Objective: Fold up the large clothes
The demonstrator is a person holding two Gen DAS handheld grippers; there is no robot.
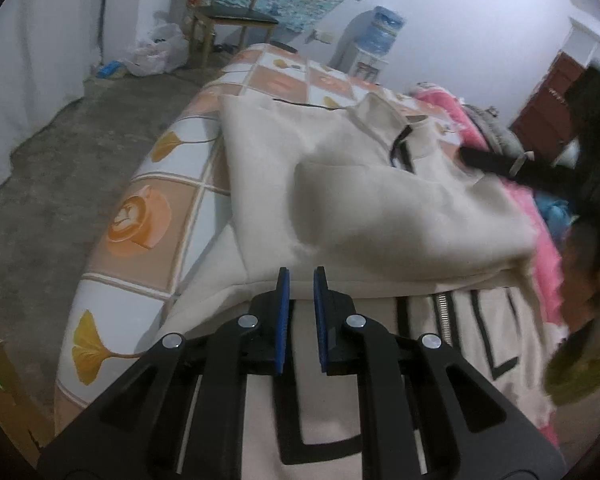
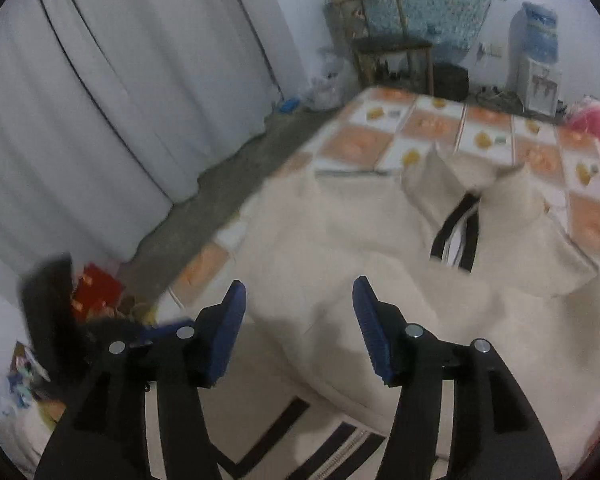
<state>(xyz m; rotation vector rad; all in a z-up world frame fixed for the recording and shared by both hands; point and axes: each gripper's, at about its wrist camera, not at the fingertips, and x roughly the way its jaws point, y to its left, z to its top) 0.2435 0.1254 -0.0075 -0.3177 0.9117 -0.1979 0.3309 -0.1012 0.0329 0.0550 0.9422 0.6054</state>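
Observation:
A large cream jacket [image 1: 360,200] with black trim and a zipper lies on the bed, its upper part folded over the lower part. It also shows in the right wrist view [image 2: 340,240]. My left gripper [image 1: 300,276] hovers just above the fold edge, its blue pads a narrow gap apart with nothing between them. My right gripper [image 2: 300,292] is wide open and empty above the jacket's middle. The other gripper shows as a dark blurred shape at the right of the left wrist view [image 1: 500,164].
The bed [image 1: 140,208] has a tiled orange and white cover [image 2: 440,124]. A pink blanket [image 1: 452,108] lies at its far side. A chair [image 1: 236,16] and a water dispenser [image 2: 538,64] stand by the back wall. White curtains [image 2: 120,100] hang left; the floor [image 1: 60,168] lies beside the bed.

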